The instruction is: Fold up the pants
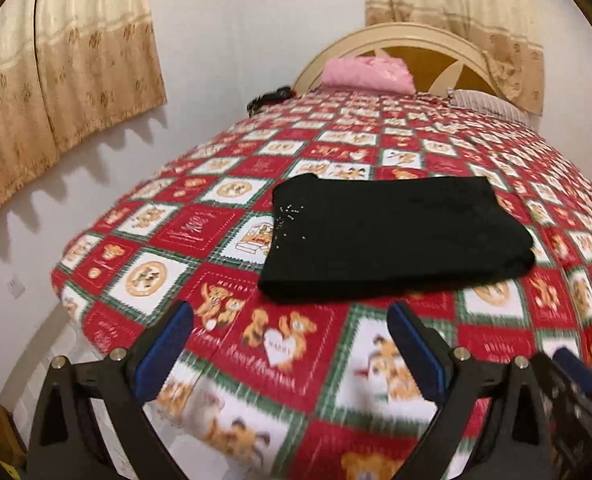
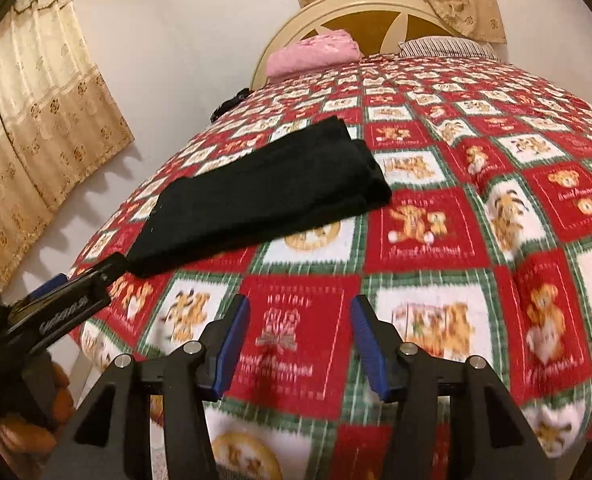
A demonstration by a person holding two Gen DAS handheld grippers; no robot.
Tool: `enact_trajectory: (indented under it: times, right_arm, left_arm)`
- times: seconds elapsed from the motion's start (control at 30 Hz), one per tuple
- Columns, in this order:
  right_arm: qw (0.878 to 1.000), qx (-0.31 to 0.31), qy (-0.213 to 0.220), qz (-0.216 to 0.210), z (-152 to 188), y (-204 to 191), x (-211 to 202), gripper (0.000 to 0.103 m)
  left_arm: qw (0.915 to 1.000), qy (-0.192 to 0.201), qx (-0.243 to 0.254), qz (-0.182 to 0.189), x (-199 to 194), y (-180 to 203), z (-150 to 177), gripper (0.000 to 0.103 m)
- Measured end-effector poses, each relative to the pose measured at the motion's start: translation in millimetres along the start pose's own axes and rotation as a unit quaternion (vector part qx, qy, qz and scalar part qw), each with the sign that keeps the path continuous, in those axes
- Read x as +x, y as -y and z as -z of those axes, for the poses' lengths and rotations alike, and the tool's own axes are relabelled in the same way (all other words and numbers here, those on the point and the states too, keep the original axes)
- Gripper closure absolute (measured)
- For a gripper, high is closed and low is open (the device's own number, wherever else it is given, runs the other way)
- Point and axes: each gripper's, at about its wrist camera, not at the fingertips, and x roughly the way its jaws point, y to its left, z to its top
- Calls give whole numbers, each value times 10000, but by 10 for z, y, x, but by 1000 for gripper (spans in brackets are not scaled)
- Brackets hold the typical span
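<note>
Black pants (image 1: 392, 236) lie folded in a flat rectangle on the red teddy-bear bedspread (image 1: 296, 344). They also show in the right wrist view (image 2: 263, 196), left of centre. My left gripper (image 1: 291, 320) is open and empty, hovering just short of the pants' near edge. My right gripper (image 2: 300, 316) is open and empty, above the bedspread (image 2: 436, 220), nearer than the pants and to their right. The left gripper also appears at the left edge of the right wrist view (image 2: 55, 300).
A pink folded cloth (image 1: 366, 74) and a striped pillow (image 1: 488, 104) lie at the cream headboard (image 1: 416, 40). A dark object (image 1: 269, 98) sits at the bed's far left edge. Curtains (image 1: 75, 80) hang on the white wall left of the bed.
</note>
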Motion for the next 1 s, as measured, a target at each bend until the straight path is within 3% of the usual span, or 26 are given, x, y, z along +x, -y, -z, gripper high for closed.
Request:
enact_trajectory:
  times: [0.3,0.43,0.5,0.6,0.7,1.0]
  right_arm:
    - [9882,-237,1343,693,-9,-146,-722,45]
    - [9722,-562,2128,792,-1,-305,-1078,40]
    - [9608,-680,2552,841,17,-352,-1262,33]
    - [9493,-789,2915,870,46,-390,-1433,28]
    - [9473,-824,2968,880,59,-388,-1486,28]
    - [9611,-609,2573,797,69,-286,-1361,28]
  left_arm:
    - [9982,386,-70,458,-495,-77,199,3]
    - [9967,594,-103,543,-620,-73,131,3]
    - [9958,764,-105,485,-705,-70,115,0]
    - [9949,947,-42,355,-805,-35,116,0]
    - [9942,1007,-12,371,-854,-4,114,0]
    - [9941,1027,73,332,-914,57,146,0]
